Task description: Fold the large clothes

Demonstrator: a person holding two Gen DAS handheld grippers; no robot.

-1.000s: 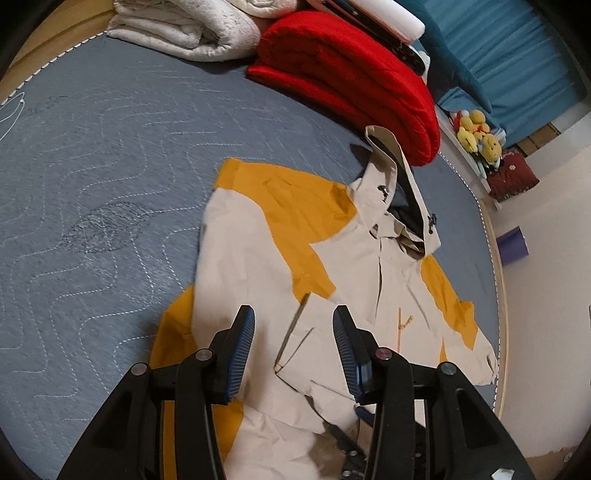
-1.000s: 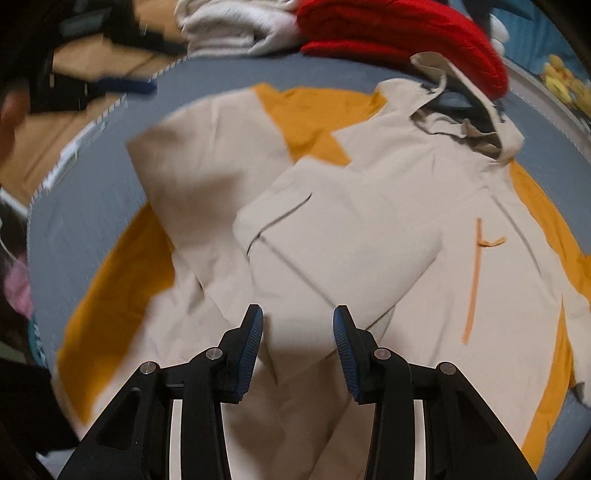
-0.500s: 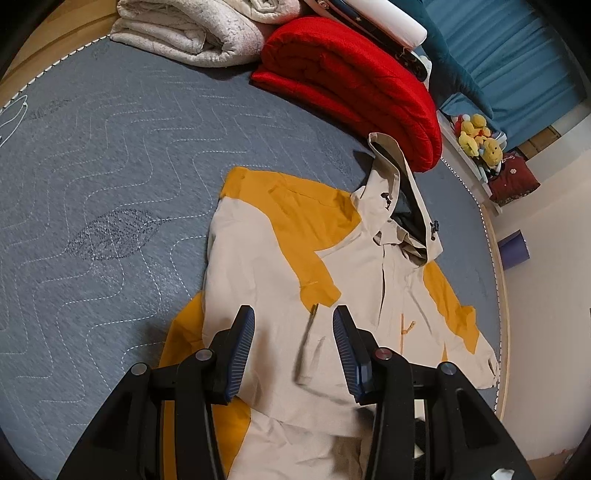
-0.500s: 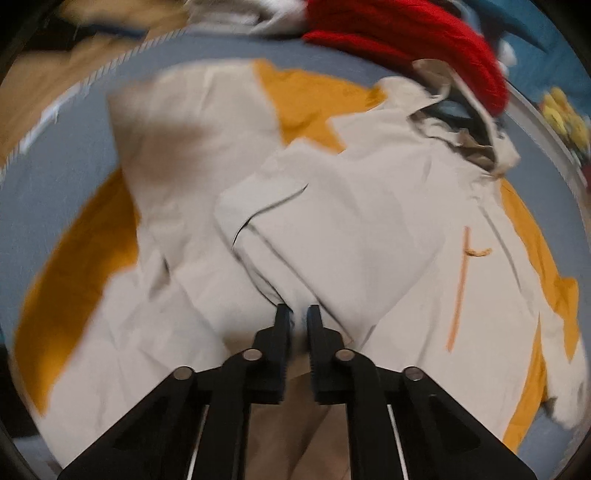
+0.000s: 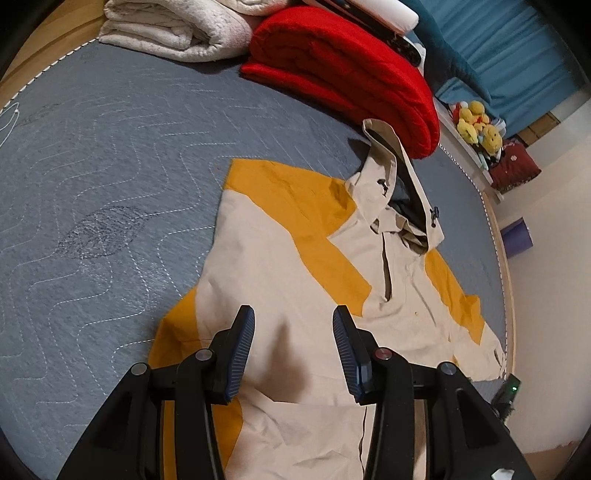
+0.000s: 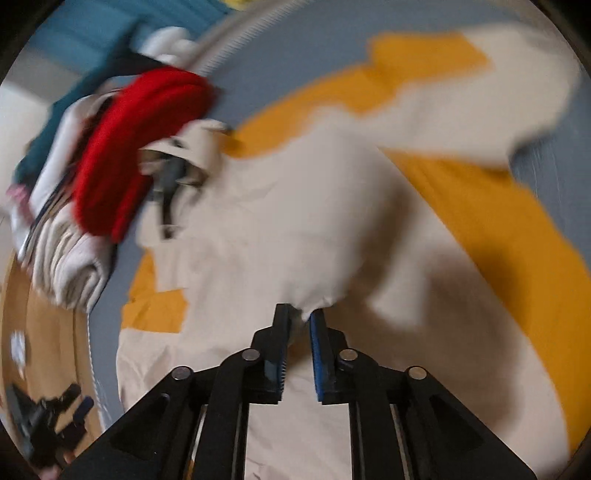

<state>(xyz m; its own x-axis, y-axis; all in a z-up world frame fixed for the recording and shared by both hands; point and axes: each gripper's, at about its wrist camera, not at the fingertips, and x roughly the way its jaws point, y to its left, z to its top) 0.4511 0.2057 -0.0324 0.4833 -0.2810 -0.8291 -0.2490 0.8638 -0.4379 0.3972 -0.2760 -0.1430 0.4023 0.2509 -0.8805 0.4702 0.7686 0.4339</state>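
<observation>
1. A cream and mustard hooded jacket [image 5: 295, 258] lies spread on the grey-blue quilted mattress [image 5: 92, 184], hood pointing toward the red folded blanket [image 5: 343, 62] at the far edge.
2. The left gripper [image 5: 293, 347] hangs above the jacket's lower half with its blue-padded fingers [image 5: 242, 347] spread wide and nothing between them. Its black frame cuts off the hem and whatever lies nearest me.
3. The right gripper [image 6: 300, 332] has its fingers nearly together, pinching a bunched peak of cream fabric from the jacket [image 6: 295, 221]. Which part of the garment this is, I cannot tell.
4. The right wrist view is badly smeared and tilted. The red blanket [image 6: 129, 147] and a pale folded blanket [image 6: 70, 266] read only as blurred shapes, and the hood's dark lining is barely legible.
5. In the left wrist view, a white fleecy blanket [image 5: 173, 29] sits beside the red one, partly cropped by the frame's top.
6. Yellow plush toys [image 5: 476, 125] cluster on a ledge beyond the mattress edge, too small to make out.
7. A dark device with a green light [image 5: 508, 395] peeks out by the jacket's far sleeve, mostly hidden.
</observation>
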